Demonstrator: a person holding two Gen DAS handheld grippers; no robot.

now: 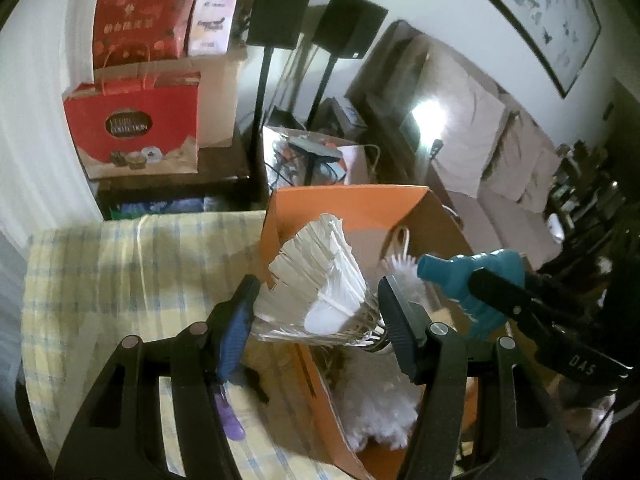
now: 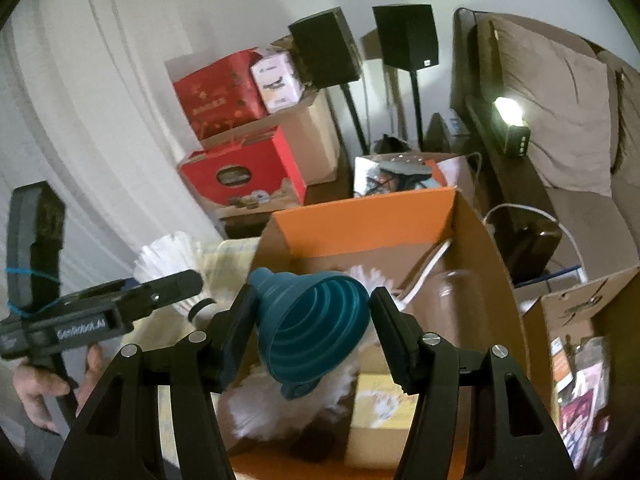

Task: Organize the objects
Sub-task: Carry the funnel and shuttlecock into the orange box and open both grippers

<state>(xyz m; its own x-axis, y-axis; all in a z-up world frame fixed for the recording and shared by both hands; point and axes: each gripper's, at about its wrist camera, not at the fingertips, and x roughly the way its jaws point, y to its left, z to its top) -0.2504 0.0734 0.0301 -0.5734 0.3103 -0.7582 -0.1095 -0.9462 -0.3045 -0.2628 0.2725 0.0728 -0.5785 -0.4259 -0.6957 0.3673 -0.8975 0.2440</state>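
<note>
My left gripper (image 1: 316, 300) is shut on a white feather shuttlecock (image 1: 320, 280) and holds it over the left wall of an open orange cardboard box (image 1: 352, 204). My right gripper (image 2: 312, 312) is shut on a teal collapsible funnel (image 2: 312, 328) above the same box (image 2: 368, 216). The funnel also shows in the left wrist view (image 1: 472, 280), right of the shuttlecock. In the right wrist view the shuttlecock (image 2: 172, 260) and left gripper (image 2: 168, 292) sit at the left. Inside the box lie a white fluffy duster (image 2: 280, 404), a white brush (image 1: 400, 264) and a yellow carton (image 2: 380, 412).
The box stands on a yellow-checked tablecloth (image 1: 120, 280). A purple item (image 1: 230, 420) lies on the cloth under my left fingers. Red gift bags (image 1: 136, 128), two black speakers on stands (image 1: 280, 8) and a sofa (image 2: 560, 100) are behind. Another cardboard box (image 2: 580, 308) is at right.
</note>
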